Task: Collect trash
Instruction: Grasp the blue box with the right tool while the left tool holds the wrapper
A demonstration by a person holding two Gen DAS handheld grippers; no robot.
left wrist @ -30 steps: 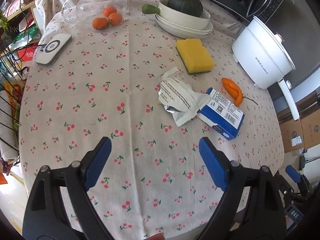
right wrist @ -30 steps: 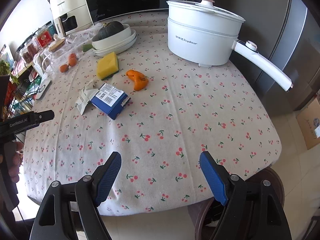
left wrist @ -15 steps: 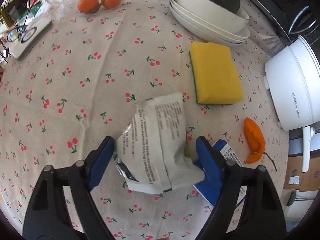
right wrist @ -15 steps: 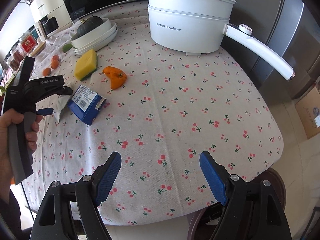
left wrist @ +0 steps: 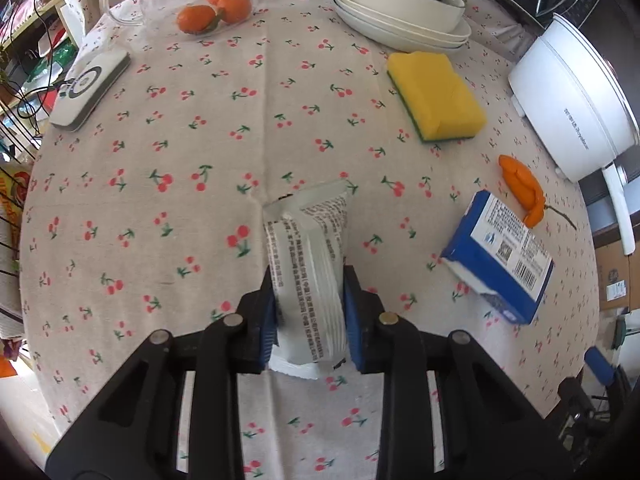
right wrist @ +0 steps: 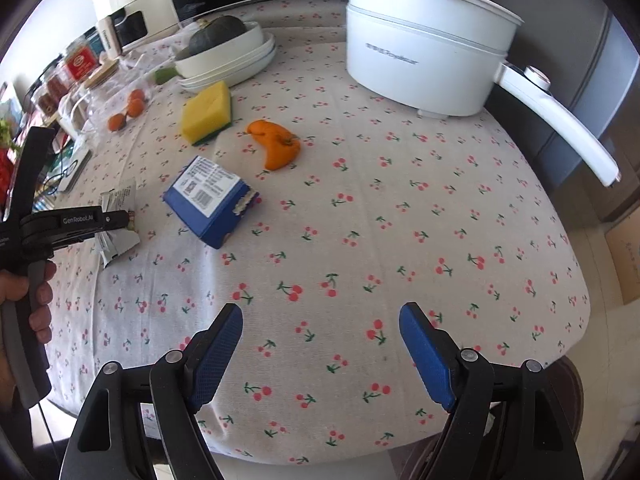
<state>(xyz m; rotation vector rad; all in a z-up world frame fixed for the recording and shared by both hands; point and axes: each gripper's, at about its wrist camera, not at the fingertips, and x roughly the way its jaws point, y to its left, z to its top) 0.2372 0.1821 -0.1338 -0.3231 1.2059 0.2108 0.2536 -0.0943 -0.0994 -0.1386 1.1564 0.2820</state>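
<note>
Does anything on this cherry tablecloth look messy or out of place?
Yes. A crumpled white wrapper sits pinched in the closing left tool, and a blue box lies tipped with a torn end beside an orange pepper.

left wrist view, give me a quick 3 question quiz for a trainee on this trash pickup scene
1. True or false: the left gripper has the white wrapper between its pads.
2. Which lies nearest the blue box? A) yellow sponge B) orange pepper C) tangerines
3. Fill in: the right gripper is ____ and holds nothing.

Key
1. True; the jaws are closing and the pads already press on it.
2. B
3. open
</note>
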